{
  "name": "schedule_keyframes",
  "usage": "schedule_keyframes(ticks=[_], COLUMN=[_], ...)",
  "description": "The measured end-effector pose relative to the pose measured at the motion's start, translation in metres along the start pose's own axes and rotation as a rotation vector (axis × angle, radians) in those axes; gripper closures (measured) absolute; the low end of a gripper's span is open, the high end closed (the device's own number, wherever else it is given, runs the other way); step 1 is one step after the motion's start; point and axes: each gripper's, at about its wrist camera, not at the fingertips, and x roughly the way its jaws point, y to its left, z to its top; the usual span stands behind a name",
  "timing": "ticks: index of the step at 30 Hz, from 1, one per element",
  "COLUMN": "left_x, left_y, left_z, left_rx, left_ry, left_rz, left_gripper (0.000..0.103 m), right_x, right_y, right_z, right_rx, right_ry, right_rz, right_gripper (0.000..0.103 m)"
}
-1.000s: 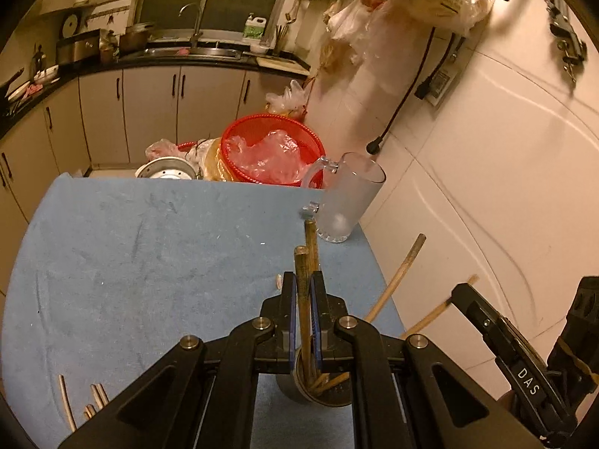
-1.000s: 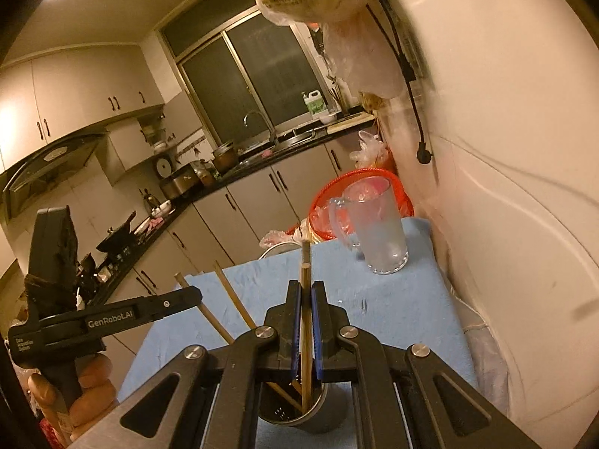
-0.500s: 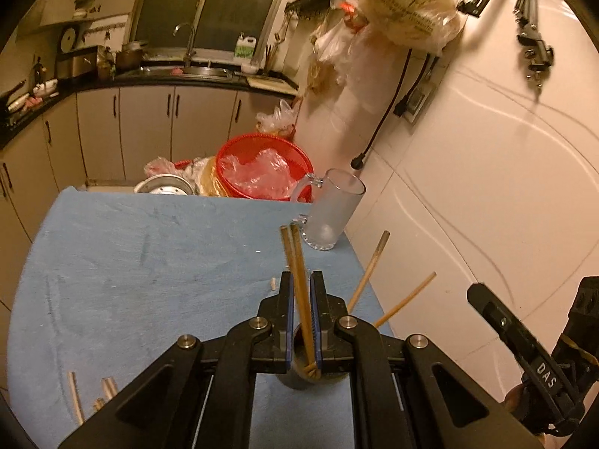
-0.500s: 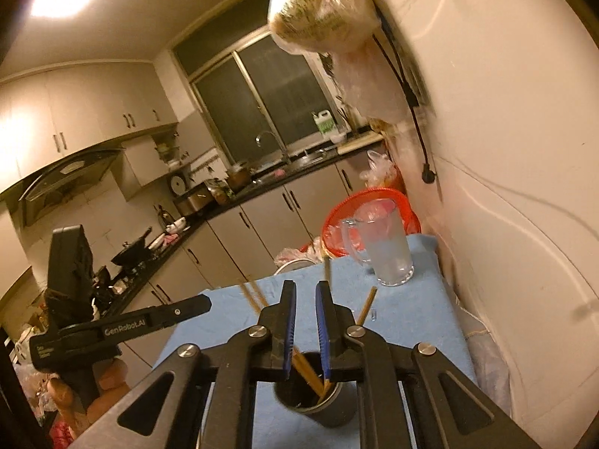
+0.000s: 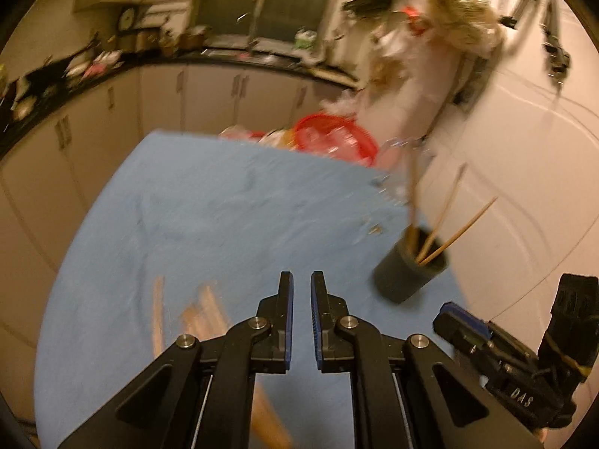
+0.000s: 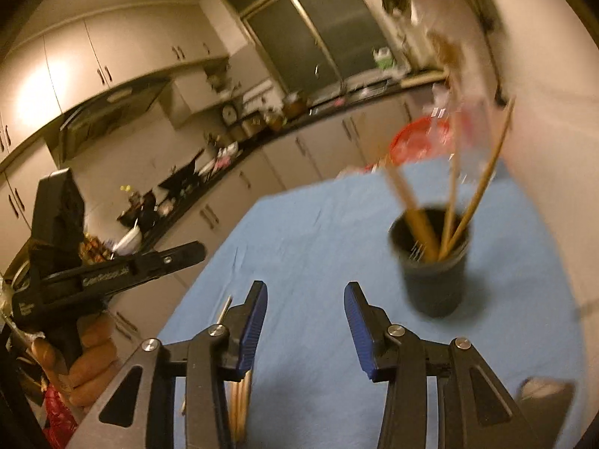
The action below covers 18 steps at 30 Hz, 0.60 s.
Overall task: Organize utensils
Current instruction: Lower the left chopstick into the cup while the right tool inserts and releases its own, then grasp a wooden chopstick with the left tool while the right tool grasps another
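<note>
A dark cup [image 5: 410,267] stands on the blue cloth near the wall with several wooden chopsticks [image 5: 441,213] in it. It also shows in the right wrist view [image 6: 434,262]. More chopsticks [image 5: 202,312] lie loose on the cloth, left of my left gripper [image 5: 301,288]. The left gripper is empty, its jaws a narrow gap apart, left of the cup. My right gripper [image 6: 305,299] is wide open and empty, left of and nearer than the cup. Loose chopsticks [image 6: 237,404] show under its left finger.
A blue cloth [image 5: 209,217] covers the table. A red basket [image 5: 333,140] and a glass mug [image 5: 402,172] sit at the far edge by the white wall. The other hand-held gripper [image 6: 93,273] is at the left of the right wrist view.
Both grippers let go of their chopsticks into the cup, opened, and swung back and left away from it, toward the loose chopsticks. The frames now are motion-blurred.
</note>
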Motion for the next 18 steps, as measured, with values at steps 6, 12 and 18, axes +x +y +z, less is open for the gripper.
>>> schedule_keyframes(ticks=[6,12,18], left_x=[0.0,0.008,0.047], left_y=[0.072,0.121,0.139], left_z=[-0.037,-0.052,-0.039], left_rx=[-0.102,-0.197,-0.231], left_ry=[0.062,0.122,0.233], left_rz=[0.074,0.086,0.078], left_gripper=[0.095,0.095,0.095], right_x=[0.044,0.07,0.075], right_y=[0.017,0.032,0.049], right_z=[-0.03,-0.042,-0.047], right_rx=[0.009,0.013,-0.064], right_ry=[0.12,0.224,0.25], right_rz=[0.031,0.072,0.009], right_gripper=[0.058,0.059,0.059])
